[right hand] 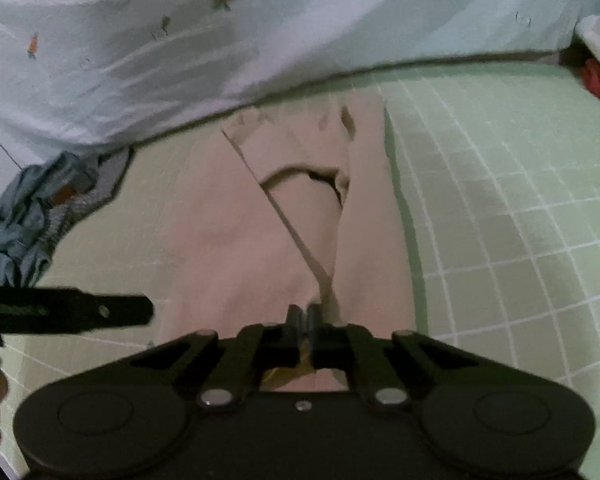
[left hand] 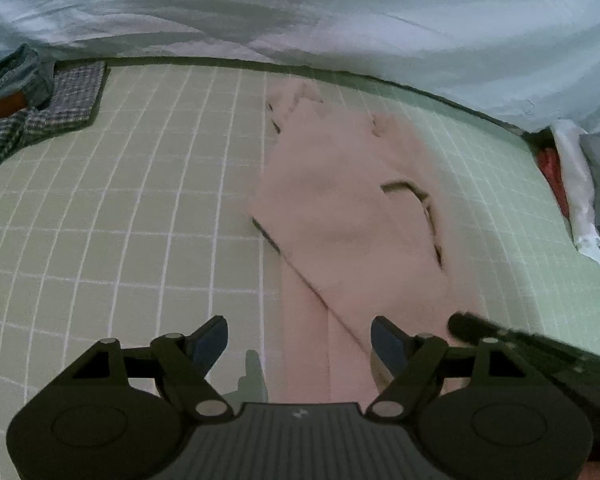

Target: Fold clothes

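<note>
Right gripper (right hand: 304, 316) jaws pinch the pink trousers (right hand: 236, 236) (lying on green grid mat (right hand: 499, 200)).

Matte black left gripper (left hand: 299, 342), dark blue pads (left hand: 387, 344), silver pivot screws

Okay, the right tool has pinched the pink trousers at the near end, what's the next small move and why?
Probably close the left tool on the near edge of the pink trousers too. It stands open just above that end, gripping nothing, while the right tool is already shut on the fabric. Gripping both sides should let the end lift evenly over the green grid mat.
</note>
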